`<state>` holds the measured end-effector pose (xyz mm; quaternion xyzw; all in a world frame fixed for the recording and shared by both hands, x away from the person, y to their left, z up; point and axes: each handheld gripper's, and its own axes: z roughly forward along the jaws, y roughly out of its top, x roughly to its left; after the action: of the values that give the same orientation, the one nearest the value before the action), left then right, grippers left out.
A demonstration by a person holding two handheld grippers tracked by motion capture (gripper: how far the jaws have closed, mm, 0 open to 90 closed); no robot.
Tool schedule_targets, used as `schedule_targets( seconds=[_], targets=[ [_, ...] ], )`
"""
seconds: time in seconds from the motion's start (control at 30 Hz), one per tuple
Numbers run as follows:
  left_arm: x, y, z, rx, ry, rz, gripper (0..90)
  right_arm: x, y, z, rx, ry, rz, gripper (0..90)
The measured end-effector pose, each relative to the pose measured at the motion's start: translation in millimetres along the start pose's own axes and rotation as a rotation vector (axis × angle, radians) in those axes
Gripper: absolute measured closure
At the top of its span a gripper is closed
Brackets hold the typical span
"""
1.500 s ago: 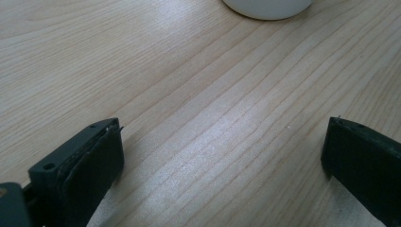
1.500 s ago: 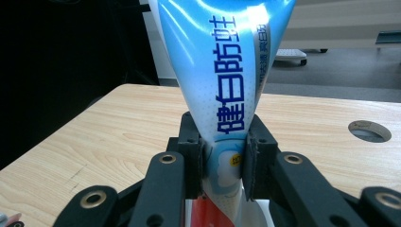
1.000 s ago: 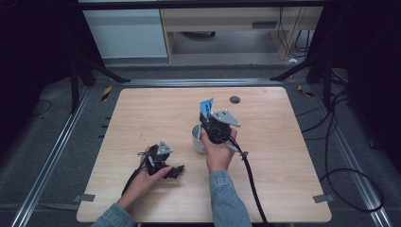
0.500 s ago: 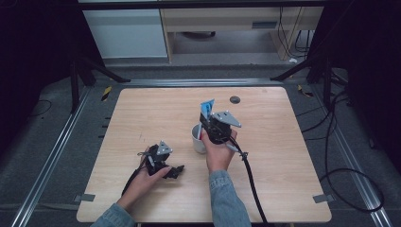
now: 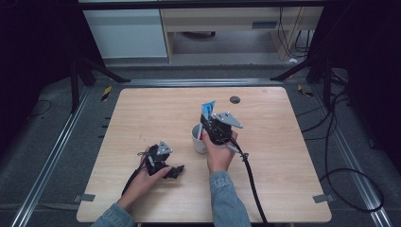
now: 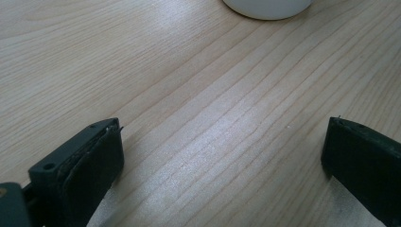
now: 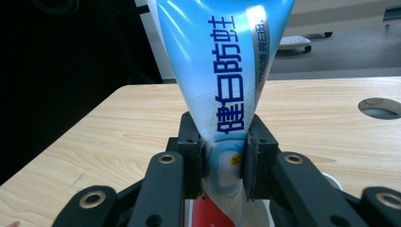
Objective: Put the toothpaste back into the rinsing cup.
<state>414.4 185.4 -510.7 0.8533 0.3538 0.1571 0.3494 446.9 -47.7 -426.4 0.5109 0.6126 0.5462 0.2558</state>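
Observation:
My right gripper [image 7: 222, 163] is shut on a blue and white toothpaste tube [image 7: 222, 71], which stands upright with its flat end up. Seen from the high view, the right gripper [image 5: 208, 124] holds the tube [image 5: 207, 109] over a white cup [image 5: 198, 138] in the middle of the table. The tube's red lower end [image 7: 213, 215] hangs at the cup's mouth. My left gripper [image 5: 176, 171] rests low on the wood at the near left, a hand around it. Its jaws stand wide open in the left gripper view [image 6: 222, 161], with bare wood between them and the cup's base [image 6: 267, 7] farther off.
The wooden table [image 5: 142, 113] has a round cable hole [image 5: 235, 99] at its far right. A black cable [image 5: 250, 179] trails from the right gripper toward the near edge. Metal rails and dark floor lie around the table.

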Motion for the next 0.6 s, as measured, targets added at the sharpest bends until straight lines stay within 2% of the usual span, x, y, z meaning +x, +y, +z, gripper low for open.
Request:
schedule_targets(
  seconds=[0.6],
  targets=[
    [0.1, 0.0, 0.0, 0.000, -0.001, 0.000, 0.0, -1.9, -4.0, 2.3, 0.013, 0.010, 0.020, 72.3]
  ],
)
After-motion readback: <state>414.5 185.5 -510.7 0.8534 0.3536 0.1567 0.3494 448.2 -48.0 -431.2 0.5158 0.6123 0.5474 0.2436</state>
